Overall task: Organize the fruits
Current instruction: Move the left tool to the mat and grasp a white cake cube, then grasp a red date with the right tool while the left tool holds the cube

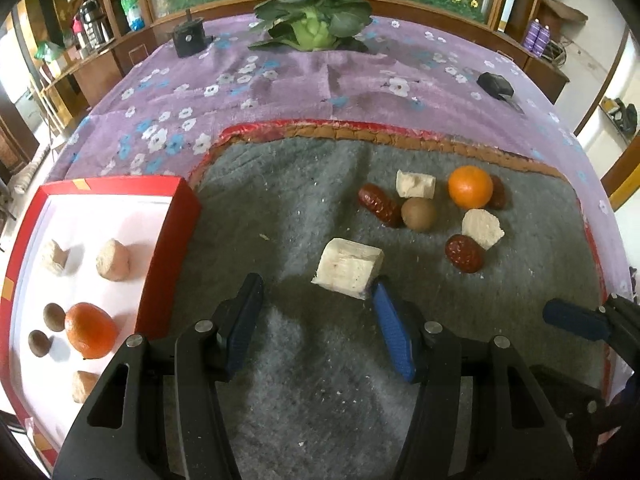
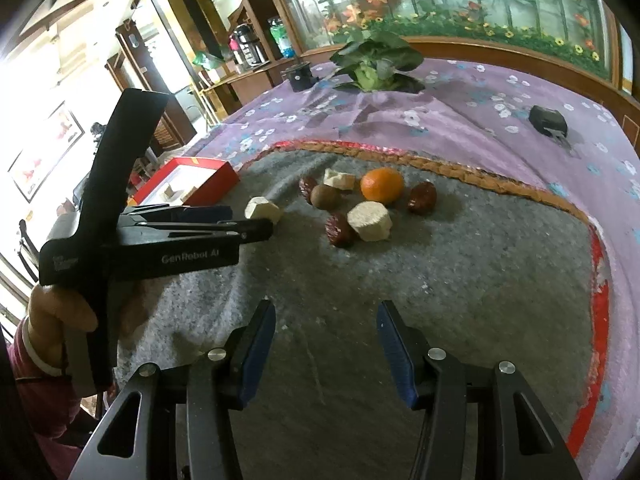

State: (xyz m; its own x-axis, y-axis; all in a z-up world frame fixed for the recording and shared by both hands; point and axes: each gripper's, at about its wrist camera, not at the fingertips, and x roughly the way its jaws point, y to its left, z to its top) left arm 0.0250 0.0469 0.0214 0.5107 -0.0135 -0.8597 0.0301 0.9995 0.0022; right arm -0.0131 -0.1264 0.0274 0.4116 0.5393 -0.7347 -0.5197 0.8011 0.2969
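A red box (image 1: 172, 216) with a white inside sits at the left and holds an orange (image 1: 91, 330), two small brown fruits and pale chunks. On the grey mat (image 1: 320, 360) lie an orange (image 1: 470, 187), a brown round fruit (image 1: 419, 214), red dates (image 1: 464, 253) and pale chunks. My left gripper (image 1: 316, 294) is open, just short of the nearest pale chunk (image 1: 349, 268). My right gripper (image 2: 326, 314) is open and empty over bare mat, well short of the fruit pile (image 2: 370, 220). The left gripper (image 2: 256, 222) shows from the side in the right wrist view.
A leafy green vegetable (image 1: 312, 16) stands at the back of the purple flowered cloth (image 1: 280, 80). A black box (image 1: 188, 38) sits at the back left and a black object (image 1: 496, 85) at the right. Wooden cabinets ring the table.
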